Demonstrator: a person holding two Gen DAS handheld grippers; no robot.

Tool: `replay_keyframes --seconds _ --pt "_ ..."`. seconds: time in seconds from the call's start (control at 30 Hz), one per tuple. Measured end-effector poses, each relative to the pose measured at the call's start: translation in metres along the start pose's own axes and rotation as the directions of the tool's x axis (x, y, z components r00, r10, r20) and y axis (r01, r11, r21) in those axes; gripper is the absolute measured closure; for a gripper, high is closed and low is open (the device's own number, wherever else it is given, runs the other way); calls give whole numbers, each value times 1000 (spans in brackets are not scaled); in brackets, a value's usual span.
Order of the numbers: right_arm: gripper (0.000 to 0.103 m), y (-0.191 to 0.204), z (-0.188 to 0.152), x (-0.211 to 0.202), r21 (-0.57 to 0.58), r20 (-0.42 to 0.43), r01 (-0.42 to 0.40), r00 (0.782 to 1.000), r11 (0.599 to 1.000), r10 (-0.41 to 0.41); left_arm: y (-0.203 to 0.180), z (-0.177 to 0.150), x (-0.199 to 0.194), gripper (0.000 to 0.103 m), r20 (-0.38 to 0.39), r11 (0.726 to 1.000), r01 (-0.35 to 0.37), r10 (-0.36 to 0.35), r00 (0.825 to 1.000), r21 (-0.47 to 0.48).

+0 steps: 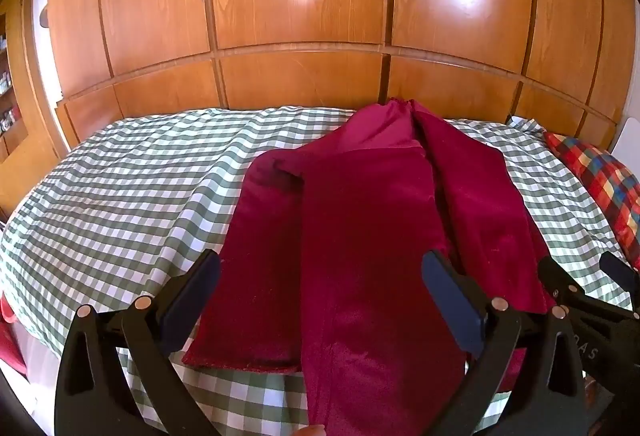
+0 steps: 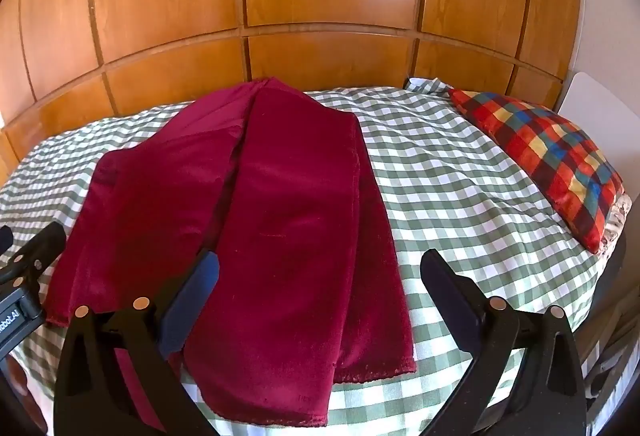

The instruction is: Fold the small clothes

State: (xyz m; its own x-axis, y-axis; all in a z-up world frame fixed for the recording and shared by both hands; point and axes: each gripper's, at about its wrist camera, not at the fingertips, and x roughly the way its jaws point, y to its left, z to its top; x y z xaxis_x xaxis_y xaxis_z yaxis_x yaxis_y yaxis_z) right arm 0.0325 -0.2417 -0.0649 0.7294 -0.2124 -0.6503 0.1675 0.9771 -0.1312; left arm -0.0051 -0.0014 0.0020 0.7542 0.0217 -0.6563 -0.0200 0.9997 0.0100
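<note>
A dark red velvet garment (image 1: 360, 228) lies lengthwise on the checked bed, its legs folded over each other, hems toward me. It also shows in the right wrist view (image 2: 260, 228). My left gripper (image 1: 320, 300) is open, its jaws wide apart just above the near end of the garment, holding nothing. My right gripper (image 2: 320, 296) is open and empty over the garment's right leg near the hem. The right gripper also shows at the right edge of the left wrist view (image 1: 580, 284), and the left gripper at the left edge of the right wrist view (image 2: 24, 248).
The bed has a green-and-white checked cover (image 1: 132, 188). A multicoloured checked pillow (image 2: 548, 156) lies at the right end. A wooden panelled wardrobe (image 1: 300, 16) stands right behind the bed. Shelves (image 1: 6, 92) are at the far left.
</note>
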Motion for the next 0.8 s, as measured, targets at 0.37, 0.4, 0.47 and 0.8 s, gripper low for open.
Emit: replay_keyframes --seconds 0.37,0.4,0.47,0.8 --pt "3 2 -1 -5 -10 7 5 1000 1000 -5 4 -4 -1 3 2 1000 4 -4 1000 -1" --pt "3 2 -1 -5 -9 7 5 1000 1000 -5 3 -4 -1 3 2 1000 4 -4 1000 -1" --pt "3 2 -1 -6 -11 7 5 1000 1000 -5 4 -4 -1 3 2 1000 5 -5 1000 -1" --pt "3 1 1 -7 -5 9 7 1000 1000 -7 -2 -4 -4 3 10 1000 10 -10 1000 10"
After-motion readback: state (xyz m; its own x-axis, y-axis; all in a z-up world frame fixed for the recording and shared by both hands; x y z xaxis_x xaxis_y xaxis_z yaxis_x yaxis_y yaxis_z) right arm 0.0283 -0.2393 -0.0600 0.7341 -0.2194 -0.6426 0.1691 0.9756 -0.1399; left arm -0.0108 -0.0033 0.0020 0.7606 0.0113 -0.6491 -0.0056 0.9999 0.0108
